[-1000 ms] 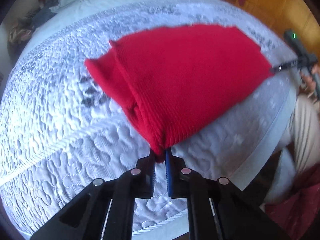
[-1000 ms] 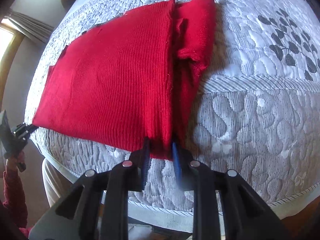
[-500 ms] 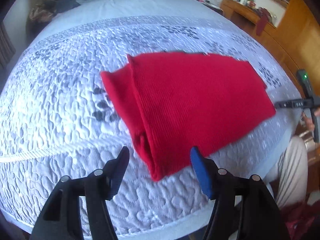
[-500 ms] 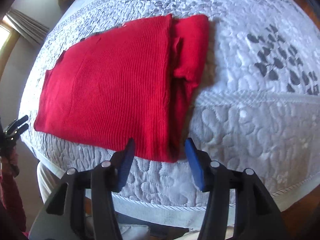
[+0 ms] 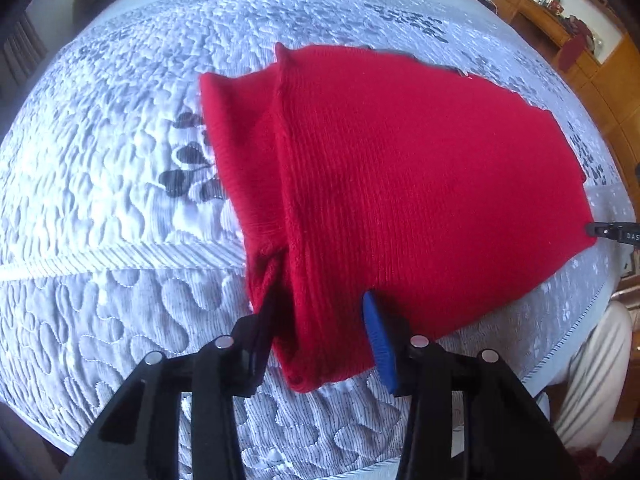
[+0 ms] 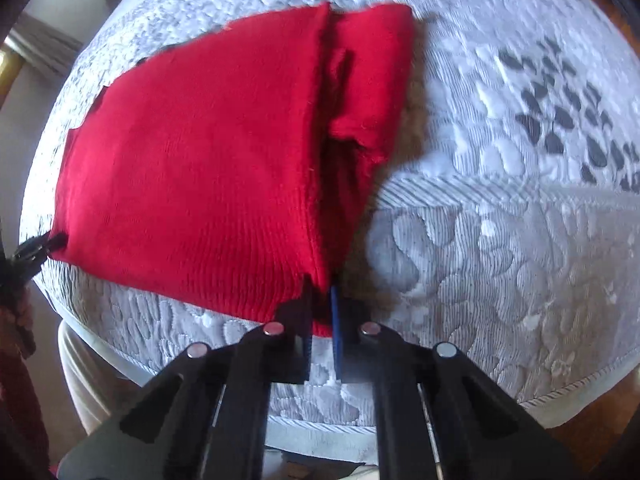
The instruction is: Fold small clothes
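Observation:
A red knit garment (image 5: 400, 184) lies flat on the quilted bed, with a sleeve folded along its left side. My left gripper (image 5: 320, 324) is open, its fingers straddling the garment's near left corner. In the right wrist view the same garment (image 6: 192, 160) fills the left half. My right gripper (image 6: 320, 312) is shut on the garment's near right corner. The right gripper's tip also shows at the garment's far right corner in the left wrist view (image 5: 600, 230). The left gripper's tip shows at the left edge of the right wrist view (image 6: 36, 248).
The grey and white quilted bedspread (image 5: 120, 300) covers the bed, with dark leaf prints (image 6: 560, 112). Its near edge runs just below both grippers. A wooden cabinet (image 5: 592, 68) stands at the right. The person's striped trousers (image 5: 592, 380) show at the lower right.
Both grippers opened and drew back half a second ago. Now both have moved forward to the corners again; the right one has shut on its corner, the left is still open around its corner.

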Motion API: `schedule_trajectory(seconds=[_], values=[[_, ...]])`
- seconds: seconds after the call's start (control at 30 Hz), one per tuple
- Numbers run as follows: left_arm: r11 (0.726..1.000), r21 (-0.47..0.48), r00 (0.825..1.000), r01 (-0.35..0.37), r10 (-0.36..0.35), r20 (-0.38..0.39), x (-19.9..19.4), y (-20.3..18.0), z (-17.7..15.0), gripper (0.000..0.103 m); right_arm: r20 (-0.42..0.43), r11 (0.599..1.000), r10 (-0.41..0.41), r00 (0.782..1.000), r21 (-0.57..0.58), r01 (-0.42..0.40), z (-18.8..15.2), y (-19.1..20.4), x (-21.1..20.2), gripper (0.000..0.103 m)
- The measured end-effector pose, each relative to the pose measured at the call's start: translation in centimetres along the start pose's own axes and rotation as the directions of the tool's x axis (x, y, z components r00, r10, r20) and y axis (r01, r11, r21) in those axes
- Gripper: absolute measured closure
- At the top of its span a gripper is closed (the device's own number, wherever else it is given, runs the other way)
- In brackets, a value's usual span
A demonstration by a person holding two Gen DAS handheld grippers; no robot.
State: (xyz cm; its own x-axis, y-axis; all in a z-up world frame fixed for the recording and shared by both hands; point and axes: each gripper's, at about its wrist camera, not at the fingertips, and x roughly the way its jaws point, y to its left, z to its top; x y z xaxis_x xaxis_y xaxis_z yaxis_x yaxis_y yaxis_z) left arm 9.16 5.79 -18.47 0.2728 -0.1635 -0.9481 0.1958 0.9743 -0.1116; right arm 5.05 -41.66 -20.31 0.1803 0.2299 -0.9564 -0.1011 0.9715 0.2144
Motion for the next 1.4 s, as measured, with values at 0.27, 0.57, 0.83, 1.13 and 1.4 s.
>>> schedule_trajectory(seconds=[0.27,0.57,0.83,1.13,1.4], values=[[0.997,-0.069,0.996,0.022,-0.016,0.090,-4.1,-0.9,2.4,0.039,0.109,0.996,0.069,0.992,0.056,-0.075,1.5,-1.1,-3.9,0.034],[0.993,-0.116,0.996,0.016,-0.005,0.092,-1.4,-2.8,7.1,0.036,0.071,0.985,0.069,0.995,0.153,-0.080,7.2,-3.0,-1.9,0.030],[0.983,-0.182,0.998,0.020,-0.010,0.059,2.4,-2.0,7.5,0.035,0.041,0.985,0.055,0.998,0.159,-0.061,7.8,-2.3,1.2,0.043],[0.986,-0.167,0.998,0.014,-0.003,0.066,2.9,-2.3,7.8,0.031,0.062,0.984,0.112,0.992,0.134,-0.119,8.4,-1.0,1.1,0.084],[0.987,-0.159,0.997,0.006,0.008,0.083,3.0,-2.4,7.6,0.030,0.050,0.978,0.092,0.995,0.182,-0.099,8.4,-1.4,2.1,0.084]])
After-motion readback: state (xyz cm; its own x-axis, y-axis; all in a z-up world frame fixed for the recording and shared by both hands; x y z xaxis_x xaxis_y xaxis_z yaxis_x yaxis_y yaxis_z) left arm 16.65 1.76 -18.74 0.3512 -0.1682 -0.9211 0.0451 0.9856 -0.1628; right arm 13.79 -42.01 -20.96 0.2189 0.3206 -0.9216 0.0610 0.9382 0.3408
